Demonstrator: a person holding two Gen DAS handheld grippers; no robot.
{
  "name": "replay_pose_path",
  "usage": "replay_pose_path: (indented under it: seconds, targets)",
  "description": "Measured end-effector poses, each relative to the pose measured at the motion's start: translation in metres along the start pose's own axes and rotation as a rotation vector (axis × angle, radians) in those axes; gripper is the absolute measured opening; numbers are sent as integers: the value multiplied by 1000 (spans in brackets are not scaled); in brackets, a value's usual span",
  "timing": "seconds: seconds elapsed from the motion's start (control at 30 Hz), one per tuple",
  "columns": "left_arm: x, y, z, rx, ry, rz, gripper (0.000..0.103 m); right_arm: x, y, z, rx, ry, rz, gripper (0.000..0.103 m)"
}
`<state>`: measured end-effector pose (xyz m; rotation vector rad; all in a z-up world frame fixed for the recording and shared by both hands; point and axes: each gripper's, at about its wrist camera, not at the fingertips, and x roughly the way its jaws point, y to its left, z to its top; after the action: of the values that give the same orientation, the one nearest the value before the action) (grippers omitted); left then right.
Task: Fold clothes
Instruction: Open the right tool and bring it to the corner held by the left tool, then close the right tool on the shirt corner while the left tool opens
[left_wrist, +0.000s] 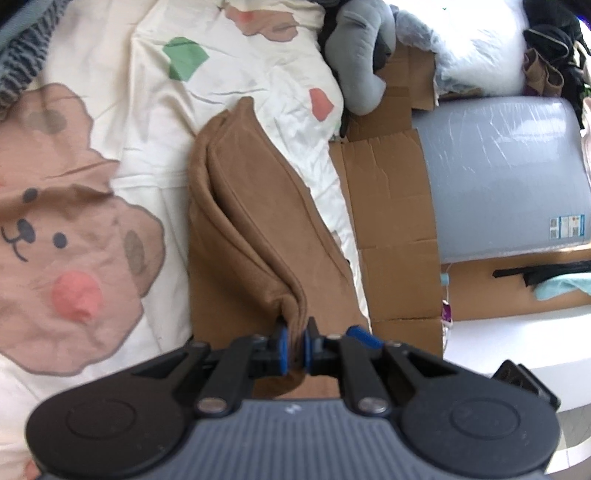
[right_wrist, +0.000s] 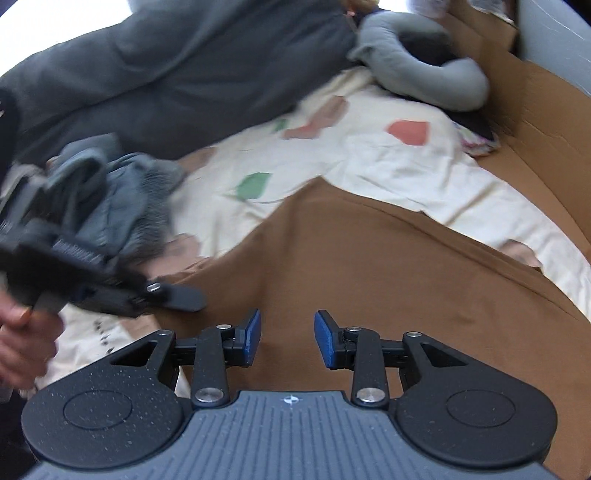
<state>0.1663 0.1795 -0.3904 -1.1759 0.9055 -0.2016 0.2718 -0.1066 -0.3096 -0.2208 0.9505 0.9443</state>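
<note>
Here, flattened cardboard box (left_wrist: 391, 206), nothing inside, beside brown garment (left_wrist: 251, 221).

Bear-print bedsheet (left_wrist: 74, 229) all over the bed, flattened cardboard (left_wrist: 391, 229) beside it, a grey wrapped mattress (left_wrist: 506, 177) next to that, and a grey neck pillow (right_wrist: 436, 77) up top.

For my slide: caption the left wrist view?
Left tool pinching a folded brown garment over the bear-print sheet.

Garment (left_wrist: 255, 229): plain brown. Bedsheet (left_wrist: 155, 122): cream, printed with brown bears, pink and green patches. Gripper pads (right_wrist: 325, 338): blue.
</note>
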Motion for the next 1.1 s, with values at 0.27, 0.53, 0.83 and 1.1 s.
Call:
replay_pose_path:
  seconds: [0.27, 0.53, 0.83, 1.1]
  targets:
    - [5, -8, -1, -7, 1, -20, 9, 3, 26, -14, -63, 31, 114, 48]
    - [7, -15, 0, -4, 0, -30, 9, 16, 51, -11, -139, -14, 7, 57]
    - [-1, -13, -2, -12, -13, -11, 10, 43, 75, -4, -223, -33, -96, 42]
    - [-37, -11, 4, -3, -97, -21, 15, 56, 87, 1, -270, -23, -121, 6]
